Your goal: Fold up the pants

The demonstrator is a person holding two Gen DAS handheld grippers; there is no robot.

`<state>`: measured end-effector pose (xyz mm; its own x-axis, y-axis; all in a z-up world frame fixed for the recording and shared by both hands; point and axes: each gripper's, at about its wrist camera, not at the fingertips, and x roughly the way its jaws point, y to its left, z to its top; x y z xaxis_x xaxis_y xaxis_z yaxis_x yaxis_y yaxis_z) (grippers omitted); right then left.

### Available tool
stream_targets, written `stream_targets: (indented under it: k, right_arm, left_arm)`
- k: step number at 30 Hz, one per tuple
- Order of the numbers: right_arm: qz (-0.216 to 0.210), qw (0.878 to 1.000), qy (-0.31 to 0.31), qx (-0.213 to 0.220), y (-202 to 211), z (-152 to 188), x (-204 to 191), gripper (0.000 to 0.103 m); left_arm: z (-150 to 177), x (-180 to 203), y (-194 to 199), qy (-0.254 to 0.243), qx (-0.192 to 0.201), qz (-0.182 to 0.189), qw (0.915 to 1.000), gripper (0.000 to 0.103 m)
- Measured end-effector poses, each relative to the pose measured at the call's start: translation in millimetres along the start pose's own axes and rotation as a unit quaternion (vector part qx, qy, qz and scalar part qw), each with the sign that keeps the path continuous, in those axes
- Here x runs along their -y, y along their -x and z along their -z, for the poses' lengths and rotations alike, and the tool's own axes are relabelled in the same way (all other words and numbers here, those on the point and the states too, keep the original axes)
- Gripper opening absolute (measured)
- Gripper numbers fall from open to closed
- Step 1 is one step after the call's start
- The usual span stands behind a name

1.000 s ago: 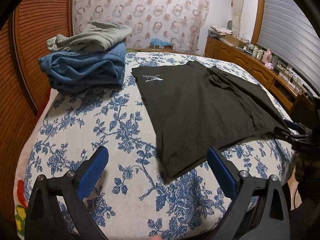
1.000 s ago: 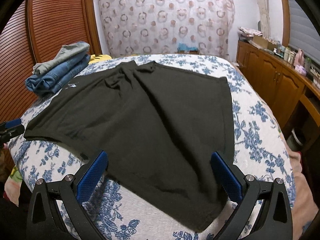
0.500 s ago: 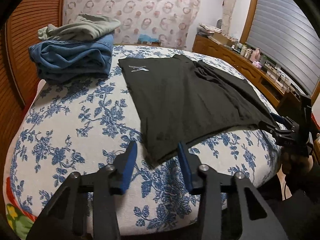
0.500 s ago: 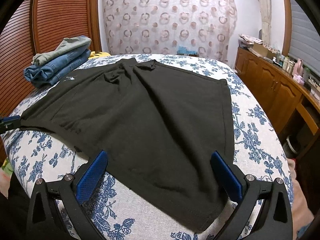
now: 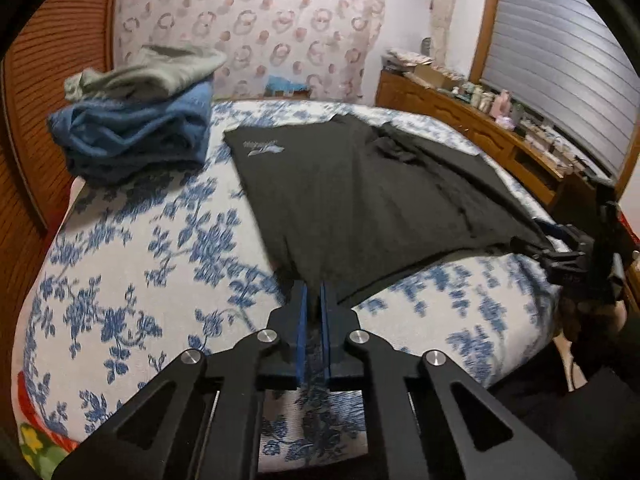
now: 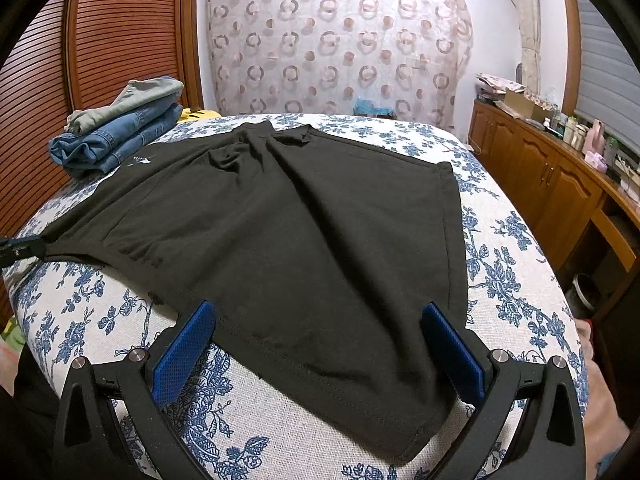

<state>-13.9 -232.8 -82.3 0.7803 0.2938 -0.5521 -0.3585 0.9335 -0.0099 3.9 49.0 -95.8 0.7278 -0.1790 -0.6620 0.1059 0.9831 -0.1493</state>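
Black pants (image 5: 360, 192) lie spread flat on a bed with a blue floral cover (image 5: 132, 264); they also show in the right wrist view (image 6: 304, 232). My left gripper (image 5: 313, 294) is shut on the near corner of the pants. It shows as a dark tip at the far left of the right wrist view (image 6: 20, 246), holding that corner. My right gripper (image 6: 320, 332) is open, its blue pads straddling the near hem of the pants. It also appears at the right of the left wrist view (image 5: 560, 252).
A pile of folded jeans and grey clothes (image 5: 136, 128) sits at the bed's far left, also in the right wrist view (image 6: 120, 136). A wooden cabinet with bottles (image 6: 560, 168) runs along the right. A slatted wooden wardrobe (image 6: 100, 52) stands left.
My left gripper has closed from wide open onto the near corner of the pants. My right gripper stayed open and moved in closer over the hem.
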Motion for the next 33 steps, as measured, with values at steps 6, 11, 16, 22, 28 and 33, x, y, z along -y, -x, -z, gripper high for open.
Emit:
stream_targets:
  k: [6,11,16,22,28,33]
  right_arm:
    - [0.0,1.0,0.0,0.0,4,3,-1,0.103]
    - [-0.003,1.0,0.002,-0.009,-7,-12,1,0.103]
    - [-0.007,1.0,-0.002,-0.018,-17,-27,8,0.103]
    - [-0.01,1.0,-0.016,-0.007,-13,-32,17,0.1]
    - [-0.014,1.0,-0.026,0.009,-1,-33,24,0.099]
    - [-0.005,0.999,-0.029,0.03,7,-37,32,0.098]
  left_arm:
    - [-19,14,18,-0.021,0.026,0.02,0.9993,0.005]
    - [-41,23,22,-0.032,0.04,0.042,0.9978,0.005]
    - [-64,37,24,-0.051,0.056,0.053,0.9957,0.005]
    - [-95,64,18,-0.081,0.072,0.076,0.9912,0.005]
    - [-109,83,8,-0.095,0.072,0.093,0.9884,0.005]
    - [-120,104,-8,-0.111,0.057,0.115,0.9855,0.005]
